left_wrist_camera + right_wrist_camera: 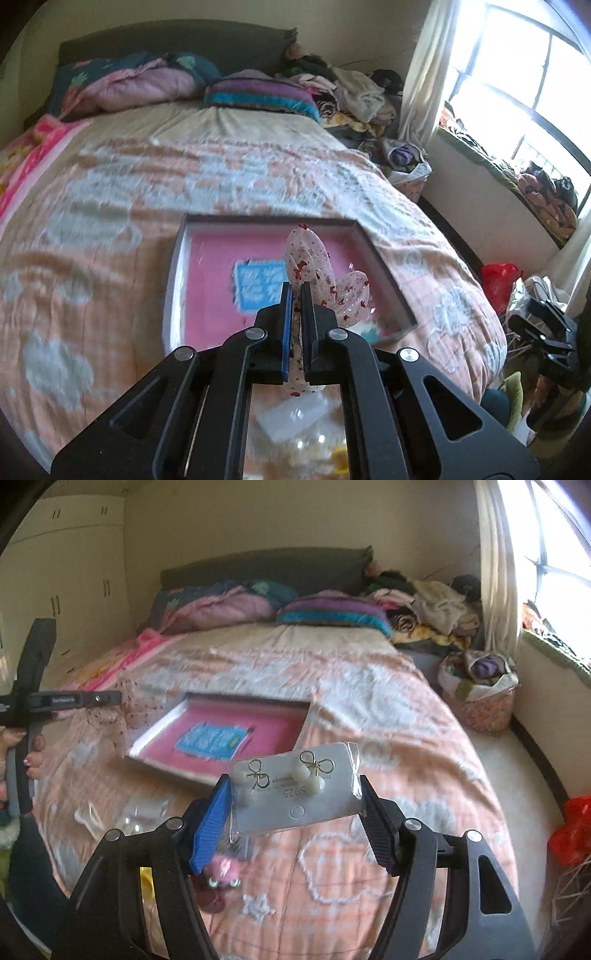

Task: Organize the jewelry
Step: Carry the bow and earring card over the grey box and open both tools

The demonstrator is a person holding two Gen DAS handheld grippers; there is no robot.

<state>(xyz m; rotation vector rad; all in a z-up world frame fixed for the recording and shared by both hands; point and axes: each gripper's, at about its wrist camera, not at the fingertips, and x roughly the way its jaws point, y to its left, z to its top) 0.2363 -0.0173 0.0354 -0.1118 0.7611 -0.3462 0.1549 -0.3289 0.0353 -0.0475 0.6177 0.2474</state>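
The right wrist view shows the right tongs (295,794) half open around an earring card (295,790) and the left tongs (295,295) shut on a speckled pouch (306,251), both above the pink box (207,280), so placing them inside probably comes next.

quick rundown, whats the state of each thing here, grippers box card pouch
left gripper: shut on the pouch
pouch: clear with red specks, pinched, held up over the box
right gripper: shut on the card, fingers wide apart
card: in a clear sleeve, two bow earrings on it, held by its ends
box: open, on the bed, blue packet lying flat inside
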